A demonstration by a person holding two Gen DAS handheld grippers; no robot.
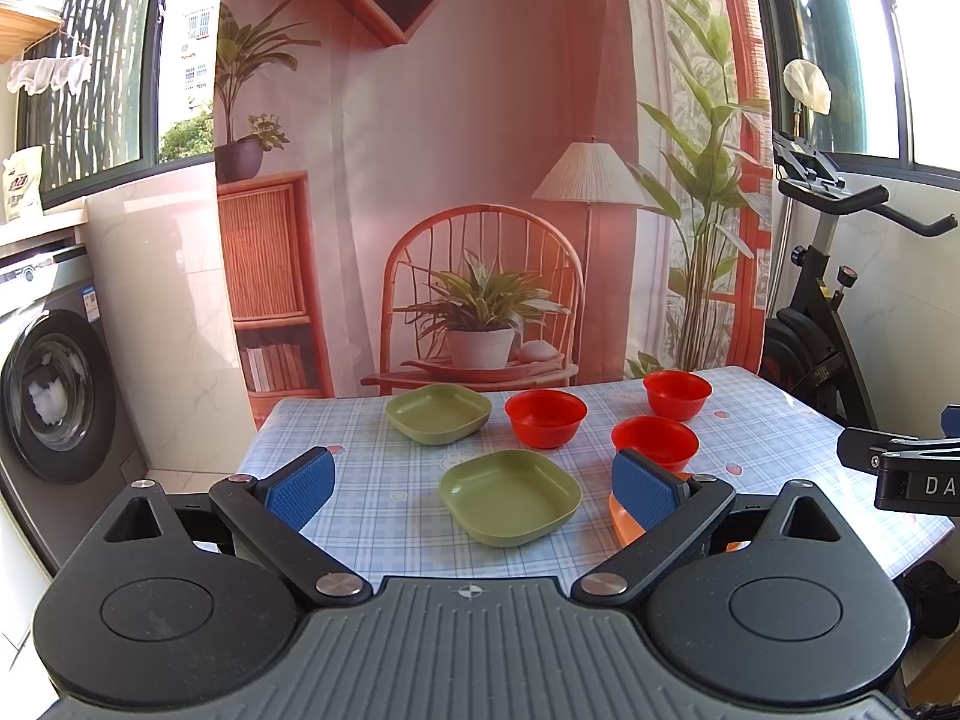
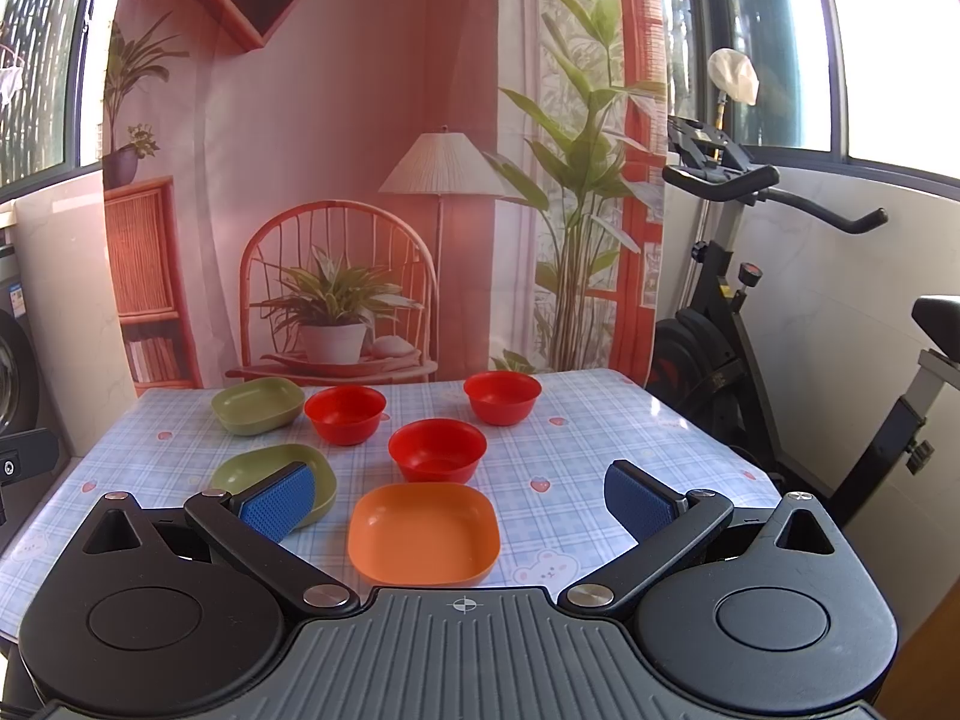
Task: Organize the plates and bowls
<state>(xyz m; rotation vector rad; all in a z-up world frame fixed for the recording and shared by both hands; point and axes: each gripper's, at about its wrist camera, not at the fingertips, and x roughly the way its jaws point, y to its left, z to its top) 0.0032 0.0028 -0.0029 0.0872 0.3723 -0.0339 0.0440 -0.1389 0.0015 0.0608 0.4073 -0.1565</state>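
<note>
On the checked tablecloth stand two green square plates, three red bowls and an orange square plate. In the left wrist view the near green plate (image 1: 510,496) lies between the fingers of my open, empty left gripper (image 1: 474,489); the far green plate (image 1: 438,413) and red bowls (image 1: 545,417) (image 1: 677,394) (image 1: 654,441) are beyond. The orange plate (image 1: 627,528) is mostly hidden behind the right finger. In the right wrist view my right gripper (image 2: 462,501) is open and empty, with the orange plate (image 2: 424,533) just below and between its fingers, and a red bowl (image 2: 437,449) behind it.
The table (image 2: 600,438) backs onto a printed room backdrop (image 2: 360,180). A washing machine (image 1: 54,396) stands to the left and an exercise bike (image 2: 750,276) to the right. The other gripper's body (image 1: 906,468) shows at the right edge of the left wrist view.
</note>
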